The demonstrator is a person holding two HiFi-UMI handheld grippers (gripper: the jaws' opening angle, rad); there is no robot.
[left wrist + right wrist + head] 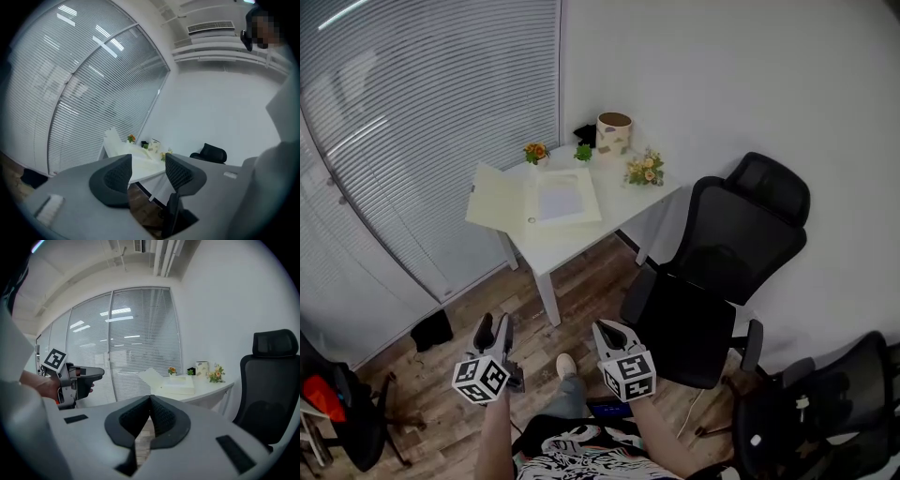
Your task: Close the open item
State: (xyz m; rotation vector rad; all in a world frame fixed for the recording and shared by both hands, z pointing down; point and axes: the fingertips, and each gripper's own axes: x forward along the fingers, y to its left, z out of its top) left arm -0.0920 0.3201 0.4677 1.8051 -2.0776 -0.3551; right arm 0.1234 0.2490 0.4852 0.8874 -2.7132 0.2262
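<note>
Holding a white sheet (558, 199), box (592, 199) lies open; left hand-held gripper (148, 164) gapes, right hand-held gripper (150, 404) closed.

box (497, 199) contents too small, corner chair (825, 412) cropped

Pale flat box (562, 199), lid (495, 199) open, on table (569, 251)
</note>
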